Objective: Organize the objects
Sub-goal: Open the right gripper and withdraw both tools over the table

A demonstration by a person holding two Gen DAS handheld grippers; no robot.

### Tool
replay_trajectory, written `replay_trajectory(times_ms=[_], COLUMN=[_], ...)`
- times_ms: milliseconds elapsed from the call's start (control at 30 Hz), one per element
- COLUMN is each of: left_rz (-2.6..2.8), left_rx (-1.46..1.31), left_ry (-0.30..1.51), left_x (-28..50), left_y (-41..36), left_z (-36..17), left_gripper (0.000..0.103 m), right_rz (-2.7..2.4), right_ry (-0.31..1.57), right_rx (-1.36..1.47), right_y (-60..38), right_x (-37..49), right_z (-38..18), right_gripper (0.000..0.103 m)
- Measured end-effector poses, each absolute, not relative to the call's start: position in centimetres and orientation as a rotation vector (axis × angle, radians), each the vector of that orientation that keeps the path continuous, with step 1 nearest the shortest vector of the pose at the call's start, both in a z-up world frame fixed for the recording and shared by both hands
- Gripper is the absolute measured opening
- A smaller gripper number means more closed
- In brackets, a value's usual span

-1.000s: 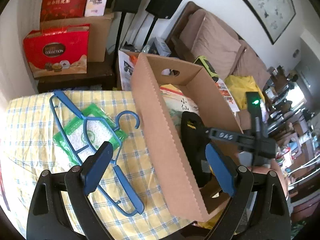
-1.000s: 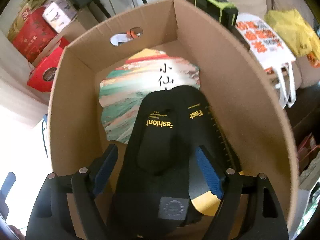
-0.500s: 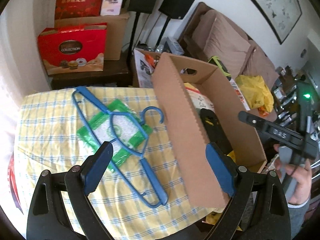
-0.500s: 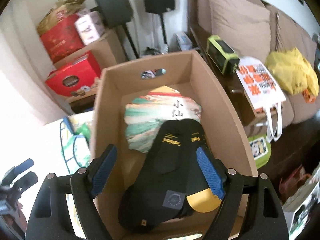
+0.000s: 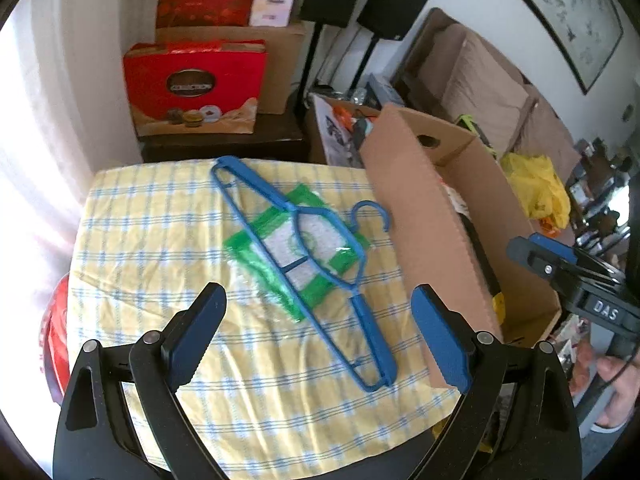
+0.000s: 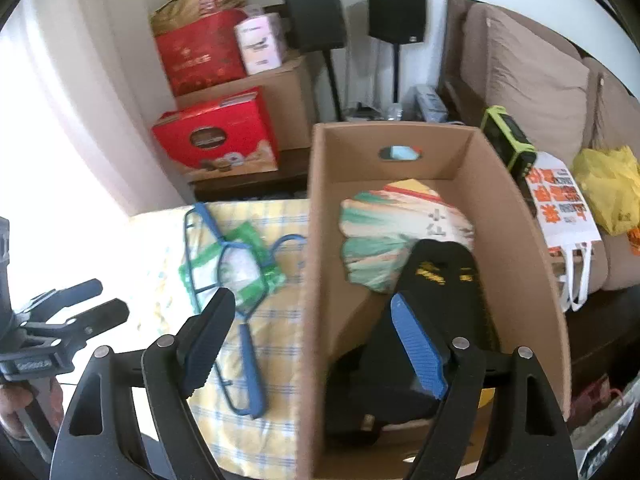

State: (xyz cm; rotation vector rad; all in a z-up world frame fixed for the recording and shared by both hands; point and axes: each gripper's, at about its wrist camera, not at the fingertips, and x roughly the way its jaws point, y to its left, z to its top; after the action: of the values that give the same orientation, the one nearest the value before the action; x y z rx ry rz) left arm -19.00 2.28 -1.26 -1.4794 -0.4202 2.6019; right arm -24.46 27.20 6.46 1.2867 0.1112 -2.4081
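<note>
Centrally, a surface with a yellow checked cloth (image 5: 160,240). Cardboard box (image 6: 316,280) at its right edge, holding a black shoe (image 6: 440,300) atop a printed bag (image 6: 392,232). Blue hanger (image 5: 312,256) lies across a green packet (image 5: 260,248) on the cloth. Left gripper (image 5: 316,336): jaws spread, empty, above hanger. Right gripper (image 6: 308,344): jaws wide, closing slightly, empty, straddling box wall.

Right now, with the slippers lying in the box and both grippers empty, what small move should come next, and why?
Probably bring the left gripper down onto the blue hanger. It lies on the checked cloth across a green packet, outside the cardboard box, and its near end sits just ahead of the left gripper's open jaws. The right gripper is empty, its jaws closing slightly.
</note>
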Motion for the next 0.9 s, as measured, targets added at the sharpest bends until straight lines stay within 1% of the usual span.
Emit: replay_trajectory(times_ms=[200, 267, 533, 600, 667, 800, 833, 900], left_rz=[2.638, 2.663, 2.76, 2.776, 2.793, 2.804, 2.806, 2.813], left_rx=[-1.524, -1.525, -1.517, -1.515, -1.51, -1.496, -1.493, -1.492], left_ry=[-0.432, -0.421, -0.355, -0.33, -0.305, -0.289, -0.285, -0.271], left_x=[-18.2, -18.0, -17.0, -16.8, -16.6, -16.3, -16.3, -16.2], left_y=[-0.1, -0.7, -2.9, -3.1, -3.3, -3.7, -3.9, -4.0], left_z=[-2.3, -2.4, -2.2, -2.2, -2.1, -1.9, -1.8, -1.7], left_gripper=[0.094, 0.096, 0.101, 0.101, 0.103, 0.103, 0.103, 0.103], right_rz=[-2.367, -2.356, -2.331, -2.326, -2.316, -2.299, -2.3, -2.298], right_ry=[0.144, 0.151, 0.17, 0.161, 0.147, 0.128, 0.134, 0.141], right_rx=[1.273, 1.266, 1.254, 1.261, 1.271, 1.282, 1.28, 1.275], right_y=[24.5, 23.8, 21.4, 21.0, 20.6, 19.8, 19.6, 19.2], right_x=[-23.2, -22.8, -21.8, -21.8, -21.8, -21.8, -21.8, -21.6], right_z=[6.0, 5.8, 4.9, 4.6, 4.4, 4.0, 3.9, 3.8], right_gripper=[0.08, 0.08, 0.082, 0.085, 0.092, 0.097, 0.103, 0.103])
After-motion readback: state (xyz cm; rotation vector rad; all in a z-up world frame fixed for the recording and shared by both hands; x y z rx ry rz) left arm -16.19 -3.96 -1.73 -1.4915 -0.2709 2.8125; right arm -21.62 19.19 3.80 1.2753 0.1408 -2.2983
